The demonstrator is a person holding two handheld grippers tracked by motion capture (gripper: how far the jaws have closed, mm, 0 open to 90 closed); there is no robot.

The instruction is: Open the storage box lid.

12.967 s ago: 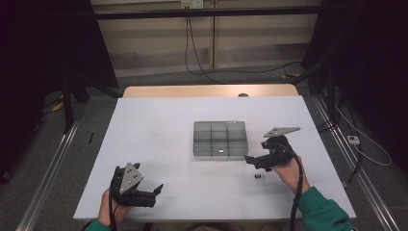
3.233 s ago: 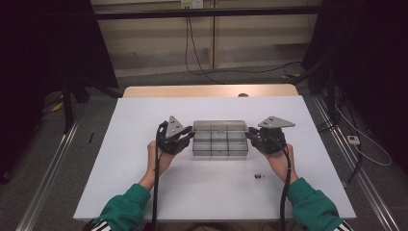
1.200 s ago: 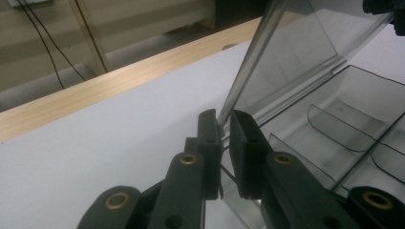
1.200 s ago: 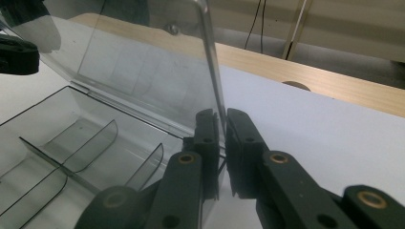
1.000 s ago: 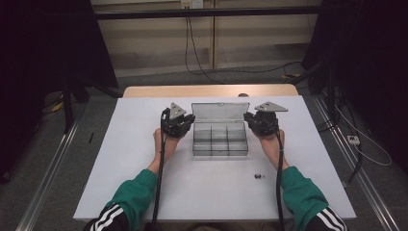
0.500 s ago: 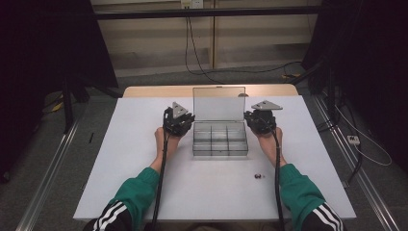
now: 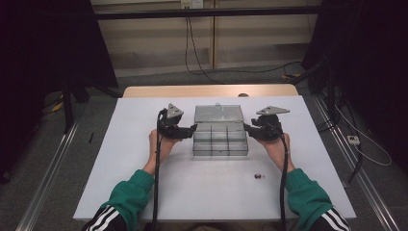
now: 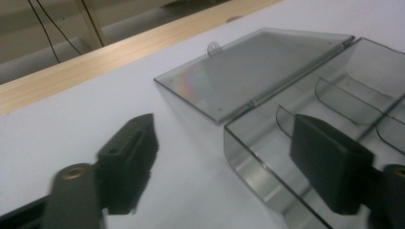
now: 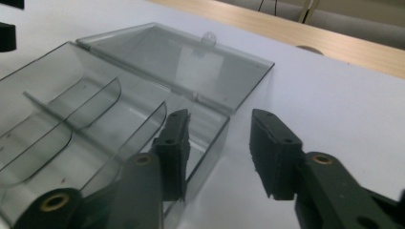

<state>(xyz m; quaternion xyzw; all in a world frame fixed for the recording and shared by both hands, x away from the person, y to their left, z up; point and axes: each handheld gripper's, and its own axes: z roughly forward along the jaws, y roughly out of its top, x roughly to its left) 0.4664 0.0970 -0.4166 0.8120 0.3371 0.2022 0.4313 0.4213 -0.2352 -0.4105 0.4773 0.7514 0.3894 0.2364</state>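
Observation:
A clear plastic compartment box (image 7: 220, 142) stands mid-table with its lid (image 7: 219, 114) swung back behind it. My left gripper (image 7: 192, 128) is at the box's left end and my right gripper (image 7: 246, 127) at its right end. In the left gripper view the left gripper (image 8: 229, 162) is open, its jaws astride the box's end wall (image 8: 258, 162), and the lid (image 8: 253, 71) lies beyond. In the right gripper view the right gripper (image 9: 222, 148) is open astride the box's corner wall (image 9: 210, 143), and the lid (image 9: 181, 57) lies back. The compartments look empty.
A small dark object (image 7: 259, 176) lies on the white table (image 7: 144, 183) in front of the box, to the right. A wooden strip (image 7: 207, 91) runs along the table's far edge. Metal rails (image 7: 48, 183) flank the table on the floor.
The lid, shut 3.2 s ago and upright half a second ago, has swung back behind the box. Both grippers stay at the box's ends.

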